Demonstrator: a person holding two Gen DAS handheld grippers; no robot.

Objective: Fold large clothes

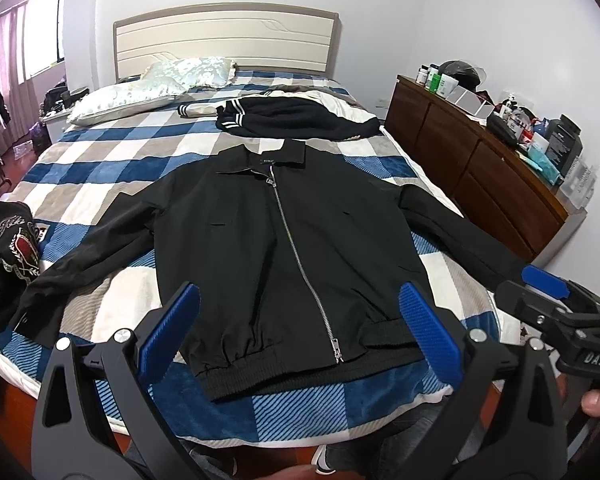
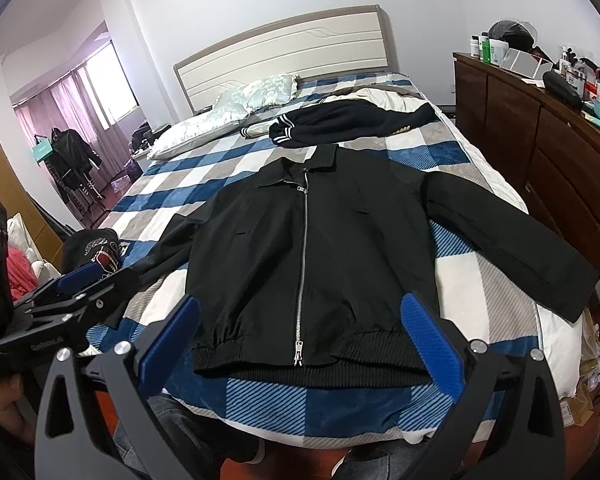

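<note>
A black zip-up jacket (image 1: 260, 236) (image 2: 312, 248) lies flat and face up on the bed, zipped, collar toward the headboard, both sleeves spread out to the sides. My left gripper (image 1: 300, 320) hovers open above its ribbed hem with nothing between the blue pads. My right gripper (image 2: 300, 328) is likewise open over the hem, holding nothing. Each gripper shows in the other's view: the right gripper (image 1: 556, 296) at the right sleeve end, the left gripper (image 2: 84, 280) by the left sleeve.
The bed (image 1: 100, 168) has a blue, white and grey checked blanket. A dark striped-cuff garment (image 1: 296, 118) and pillows (image 1: 132, 96) lie near the headboard. An embroidered black garment (image 1: 8, 256) sits at the left edge. A cluttered wooden dresser (image 1: 480, 160) stands on the right.
</note>
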